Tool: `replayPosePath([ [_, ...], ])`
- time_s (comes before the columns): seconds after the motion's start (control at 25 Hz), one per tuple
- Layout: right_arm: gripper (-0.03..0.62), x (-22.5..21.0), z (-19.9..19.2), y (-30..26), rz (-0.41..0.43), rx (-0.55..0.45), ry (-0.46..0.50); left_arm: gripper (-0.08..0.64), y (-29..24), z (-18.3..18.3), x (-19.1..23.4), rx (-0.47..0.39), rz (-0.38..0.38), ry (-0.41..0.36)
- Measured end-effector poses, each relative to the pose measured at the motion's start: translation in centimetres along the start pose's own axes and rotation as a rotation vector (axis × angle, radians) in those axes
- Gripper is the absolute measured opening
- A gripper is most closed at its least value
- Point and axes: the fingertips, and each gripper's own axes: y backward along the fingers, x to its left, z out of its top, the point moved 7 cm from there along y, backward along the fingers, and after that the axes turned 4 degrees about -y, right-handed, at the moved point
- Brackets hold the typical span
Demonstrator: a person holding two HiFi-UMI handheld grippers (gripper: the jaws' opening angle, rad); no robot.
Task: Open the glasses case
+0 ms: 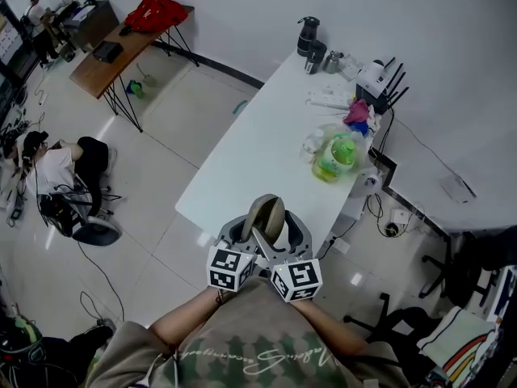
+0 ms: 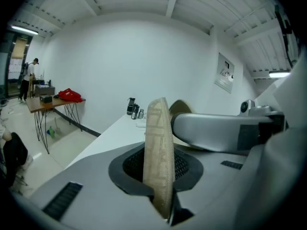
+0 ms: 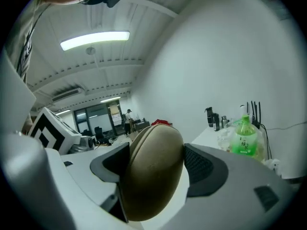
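Head view: one glasses case (image 1: 265,217) is held up at the near end of the one white table (image 1: 242,148), between two grippers; the left gripper (image 1: 245,231) is pinched narrow on the case's thin patterned flap, seen edge-on in its own view; the right gripper (image 1: 289,234) clasps the rounded tan shell; one green bottle (image 1: 335,156) stands on the table.

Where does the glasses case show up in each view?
Head view: glasses case lower centre, at the table's near edge.
Left gripper view: centre, edge-on between the jaws.
Right gripper view: centre, filling the jaws.
Shared landmark: black flask.
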Motion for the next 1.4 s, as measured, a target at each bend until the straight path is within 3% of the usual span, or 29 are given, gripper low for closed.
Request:
replayPosePath([
  [0.2,0.338,-1.2,-0.9,0.1,0.034,0.044,-0.061,0.055,0.3,-0.8,0.7,0.013,-0.039,0.105],
  [0.32,0.179,-2.9,-1.4,0.8,0.013,0.034,-0.118,0.057,1.1,-0.5,2.1,-0.009,-0.043,0.153],
  [0.56,0.118,-5.2,-3.1,0.5,0.114,0.088,-0.305,0.057,1.9,-0.3,2.6,-0.033,-0.205,0.218],
  [0.68,0.092,-6.1,-3.6,0.6,0.153,0.131,-0.336,0.055,1.8,-0.7,3.0,-0.009,-0.295,0.256],
  [0.76,0.060,-6.6,-3.6,0.8,0.162,0.157,-0.277,0.055,1.8,-0.9,2.8,0.020,-0.343,0.204],
  [0.84,0.048,-7.1,-3.1,1.2,0.187,0.148,-0.224,0.054,1.8,-0.7,1.9,0.038,-0.364,0.089],
  [0.92,0.044,-7.7,-2.7,1.6,0.219,0.134,-0.225,0.055,1.6,-0.4,1.3,0.036,-0.372,0.026],
  [1.04,0.043,-8.4,-3.0,1.7,0.240,0.166,-0.275,0.055,1.1,-0.7,1.1,0.051,-0.388,0.035],
  [1.12,0.043,-8.8,-3.4,1.6,0.250,0.182,-0.328,0.055,0.6,-1.3,1.4,0.061,-0.419,0.088],
  [1.24,0.043,-8.9,-3.5,2.0,0.312,0.175,-0.395,0.054,0.5,-1.6,1.6,0.048,-0.538,0.184],
  [1.4,0.043,-8.5,-3.2,2.7,0.452,0.164,-0.446,0.054,1.3,-1.2,1.3,0.027,-0.693,0.186],
])
